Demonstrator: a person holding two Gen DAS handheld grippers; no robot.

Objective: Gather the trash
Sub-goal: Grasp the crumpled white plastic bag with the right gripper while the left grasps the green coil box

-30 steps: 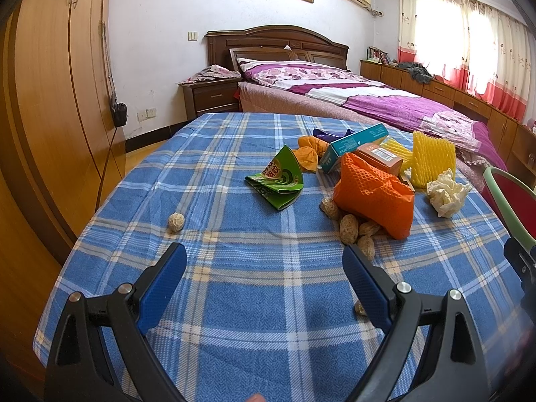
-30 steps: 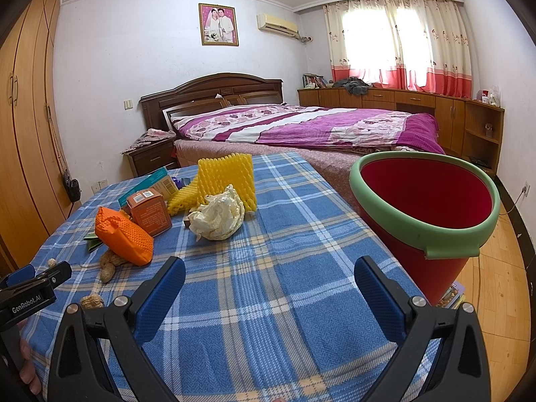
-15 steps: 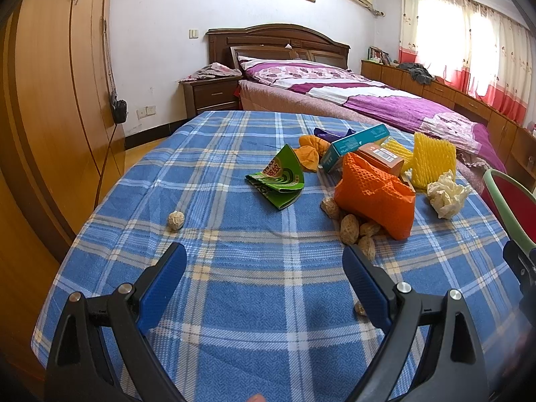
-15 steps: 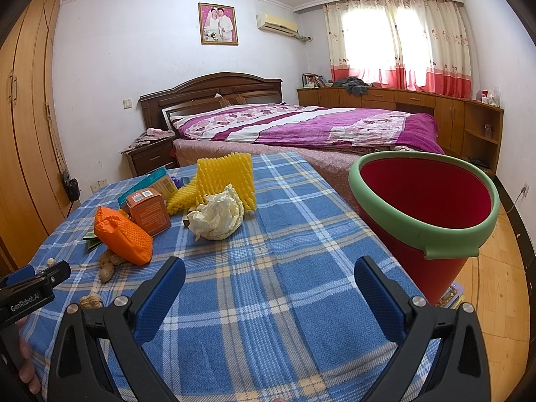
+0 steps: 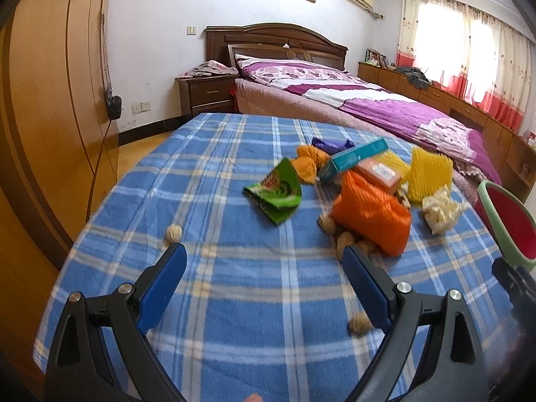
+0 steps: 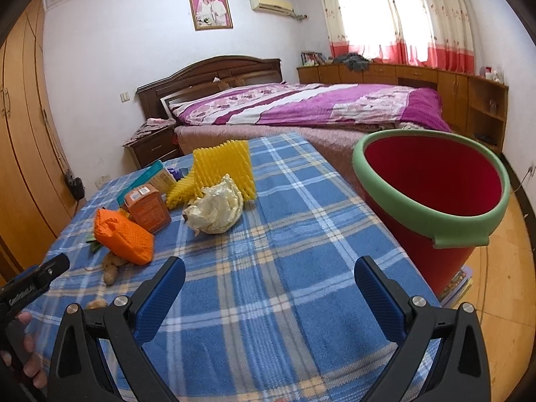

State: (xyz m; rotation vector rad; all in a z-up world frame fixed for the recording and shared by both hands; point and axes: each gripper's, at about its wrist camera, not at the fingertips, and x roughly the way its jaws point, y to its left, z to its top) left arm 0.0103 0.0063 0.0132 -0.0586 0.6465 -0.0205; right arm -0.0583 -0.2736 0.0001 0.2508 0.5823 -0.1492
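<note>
Black claw (image 5: pixel 264 261), blue pads (image 5: pixel 163 283), seemingly textured

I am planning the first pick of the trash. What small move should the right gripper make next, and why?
Probably ease the right gripper forward and a little left toward the crumpled paper ball. The gripper is open and holds nothing, the ball lies apart from the pile with bare cloth around most of it, and it is the trash item lying closest to the red bucket beside the table.

A blue plaid cloth (image 5: pixel 234 284) is spread over the desk. Behind it, a bed (image 6: pixel 301 107) with purple bedding is seen, a nightstand (image 5: pixel 206 95) beside its headboard. A framed portrait (image 6: pixel 210 9) and an air conditioner (image 6: pixel 271 2) are mounted on the wall.
</note>
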